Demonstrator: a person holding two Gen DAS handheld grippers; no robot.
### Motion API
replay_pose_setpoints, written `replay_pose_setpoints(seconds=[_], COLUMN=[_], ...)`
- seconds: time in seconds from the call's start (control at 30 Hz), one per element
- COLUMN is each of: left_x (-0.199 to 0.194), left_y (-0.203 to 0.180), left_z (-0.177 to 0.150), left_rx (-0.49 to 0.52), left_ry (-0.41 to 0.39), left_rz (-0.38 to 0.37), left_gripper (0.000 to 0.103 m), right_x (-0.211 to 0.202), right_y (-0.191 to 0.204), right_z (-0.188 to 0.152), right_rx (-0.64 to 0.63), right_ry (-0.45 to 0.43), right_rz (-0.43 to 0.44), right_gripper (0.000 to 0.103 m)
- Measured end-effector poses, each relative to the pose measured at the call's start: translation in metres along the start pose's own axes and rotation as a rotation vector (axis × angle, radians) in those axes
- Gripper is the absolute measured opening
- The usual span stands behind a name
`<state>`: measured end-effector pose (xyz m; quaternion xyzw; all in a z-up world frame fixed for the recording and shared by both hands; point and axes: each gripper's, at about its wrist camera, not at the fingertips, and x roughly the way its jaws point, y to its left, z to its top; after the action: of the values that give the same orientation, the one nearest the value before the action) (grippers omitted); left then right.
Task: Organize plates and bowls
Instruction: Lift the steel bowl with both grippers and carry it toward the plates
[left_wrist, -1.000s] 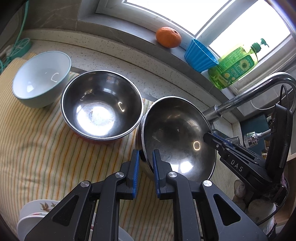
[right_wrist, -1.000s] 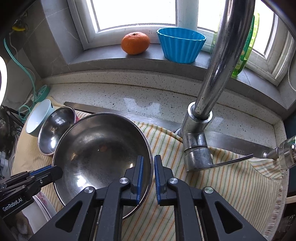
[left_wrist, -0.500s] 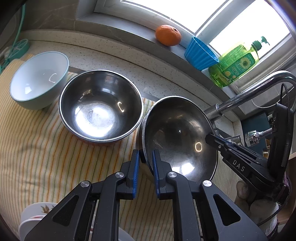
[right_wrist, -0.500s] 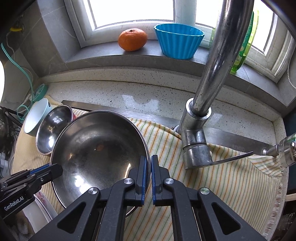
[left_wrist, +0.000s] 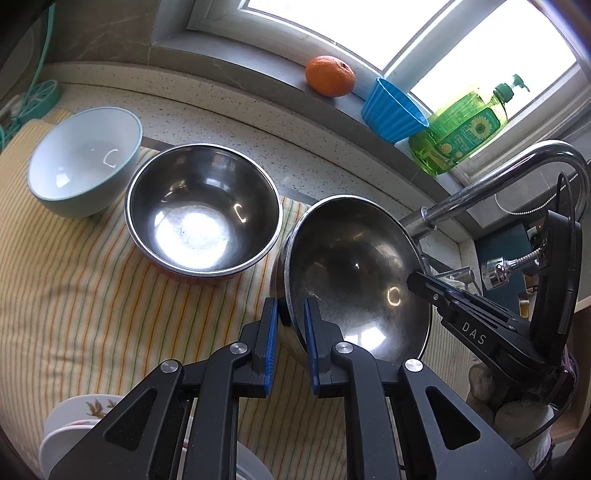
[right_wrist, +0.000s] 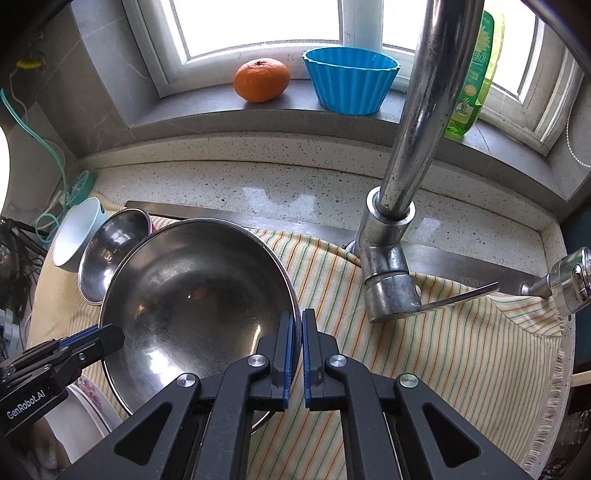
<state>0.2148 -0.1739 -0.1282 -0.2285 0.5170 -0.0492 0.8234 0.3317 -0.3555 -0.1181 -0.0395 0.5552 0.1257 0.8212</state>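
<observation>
A large steel bowl (left_wrist: 354, 273) (right_wrist: 195, 295) is tilted over the striped cloth. My right gripper (right_wrist: 298, 332) is shut on its right rim; it also shows in the left wrist view (left_wrist: 436, 291). My left gripper (left_wrist: 290, 325) straddles the bowl's left rim with a gap between its pads; it also shows in the right wrist view (right_wrist: 107, 332). A smaller steel bowl (left_wrist: 203, 210) (right_wrist: 110, 258) sits to the left, and a pale blue ceramic bowl (left_wrist: 85, 158) (right_wrist: 75, 236) beyond it.
A chrome faucet (right_wrist: 410, 155) rises at the right, its spray head (right_wrist: 569, 280) further right. On the sill stand an orange (right_wrist: 262, 79), a blue fluted cup (right_wrist: 351, 83) and a green soap bottle (left_wrist: 465, 129). White floral plates (left_wrist: 77, 417) lie at the lower left.
My right gripper has closed from slightly apart onto the large bowl's rim. The large bowl has tilted up a little. My left gripper has barely moved.
</observation>
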Motion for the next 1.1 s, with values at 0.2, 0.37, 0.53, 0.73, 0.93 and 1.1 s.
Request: replay_pose_setpoints(seconds=[0.2, 0.37, 0.53, 0.73, 0.93, 1.1], left_x=[-0.01, -0.02, -0.031, -0.049, -0.07, -0.086], left_y=[0.004, 0.008, 0.014, 0.025, 0.04, 0.054], left_z=[-0.002, -0.002, -0.004, -0.006, -0.008, -0.012], left_rx=[0.003, 0.006, 0.008, 0.006, 0.004, 0.002], left_ry=[-0.012, -0.025, -0.038, -0.056, -0.078, -0.089], left_rz=[-0.011, -0.019, -0.025, -0.027, -0.029, -0.028], left_gripper=[0.012, 0.012, 0.012, 0.012, 0.012, 0.012], right_x=[-0.008, -0.02, -0.031, -0.042, -0.05, -0.058], right_y=[0.002, 0.008, 0.017, 0.035, 0.058, 0.079], right_z=[-0.003, -0.005, -0.007, -0.011, -0.016, -0.023], right_rx=[0.018, 0.02, 0.02, 0.012, 0.002, -0.004], right_ry=[-0.004, -0.022, -0.038, -0.056, -0.064, -0.072], right_rz=[0.01, 0.012, 0.016, 0.016, 0.024, 0.032], right_gripper=[0.005, 0.005, 0.005, 0.005, 0.005, 0.005])
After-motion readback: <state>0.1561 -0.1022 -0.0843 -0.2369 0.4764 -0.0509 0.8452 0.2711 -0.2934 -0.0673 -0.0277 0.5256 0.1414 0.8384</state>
